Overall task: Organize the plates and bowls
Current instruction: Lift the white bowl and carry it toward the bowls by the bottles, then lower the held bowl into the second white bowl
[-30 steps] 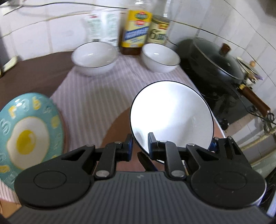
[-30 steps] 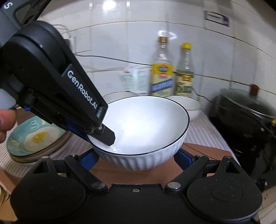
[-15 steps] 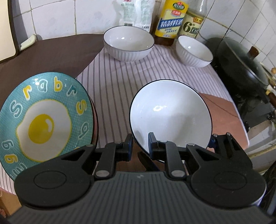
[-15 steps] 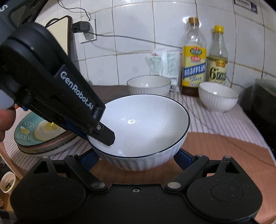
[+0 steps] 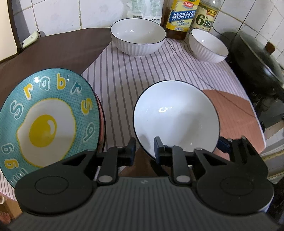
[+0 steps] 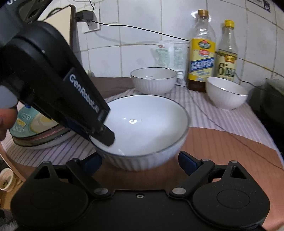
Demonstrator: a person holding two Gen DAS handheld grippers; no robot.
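My left gripper [image 5: 143, 151] is shut on the near rim of a large white bowl [image 5: 175, 119] with a dark rim line and holds it above the striped cloth. In the right wrist view the same bowl [image 6: 145, 124] sits between my open right gripper's [image 6: 140, 160] fingers, which flank its ribbed wall; the left gripper [image 6: 102, 133] pinches its left rim. A teal egg-print plate [image 5: 46, 120] tops a plate stack at left. Two more white bowls stand at the back: a large one [image 5: 138, 37] and a smaller one [image 5: 208, 46].
Two bottles [image 5: 182, 16] and a white packet [image 6: 168, 56] stand against the tiled wall behind the bowls. A black lidded wok [image 5: 261, 58] sits at the right. The striped cloth [image 5: 124, 74] covers the brown table. The table's edge drops off at the right.
The held bowl has come lower and both wrist views have tilted down toward the table. The plate stack and back bowls appear closer and larger.
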